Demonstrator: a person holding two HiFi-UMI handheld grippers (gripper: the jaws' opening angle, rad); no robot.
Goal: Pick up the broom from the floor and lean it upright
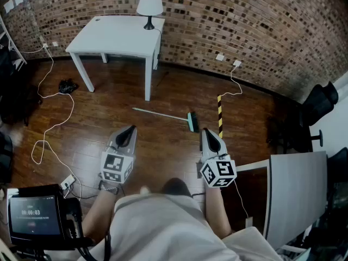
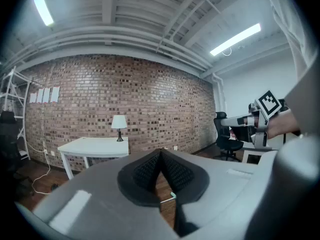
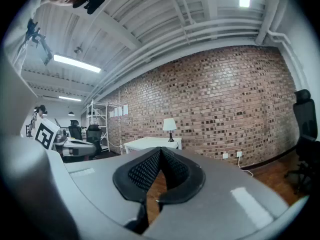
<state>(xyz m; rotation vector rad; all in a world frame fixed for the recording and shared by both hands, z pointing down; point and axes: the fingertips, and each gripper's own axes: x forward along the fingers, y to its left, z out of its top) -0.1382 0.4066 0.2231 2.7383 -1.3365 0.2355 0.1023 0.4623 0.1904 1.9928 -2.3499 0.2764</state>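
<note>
The broom (image 1: 163, 115) lies flat on the wooden floor in the head view, with its thin pale-green handle pointing left and its green brush head (image 1: 192, 122) to the right. Both grippers are held in the air on the near side of it, pointing roughly level towards the brick wall. My left gripper (image 1: 131, 128) is short of the handle's middle, and my right gripper (image 1: 205, 130) is just short of the brush head. Neither touches the broom. In the left gripper view the black pads (image 2: 150, 171) meet at the tip with nothing between them, and a bit of the broom (image 2: 173, 195) shows below. The right gripper (image 3: 160, 149) is likewise shut and empty.
A white table (image 1: 117, 34) with a lamp (image 1: 149, 4) stands against the brick wall beyond the broom. A black-and-yellow striped strip (image 1: 219, 116) lies right of the brush head. White cables (image 1: 54, 124) trail at left. A black chair (image 1: 321, 102) and grey panel (image 1: 296, 194) stand at right.
</note>
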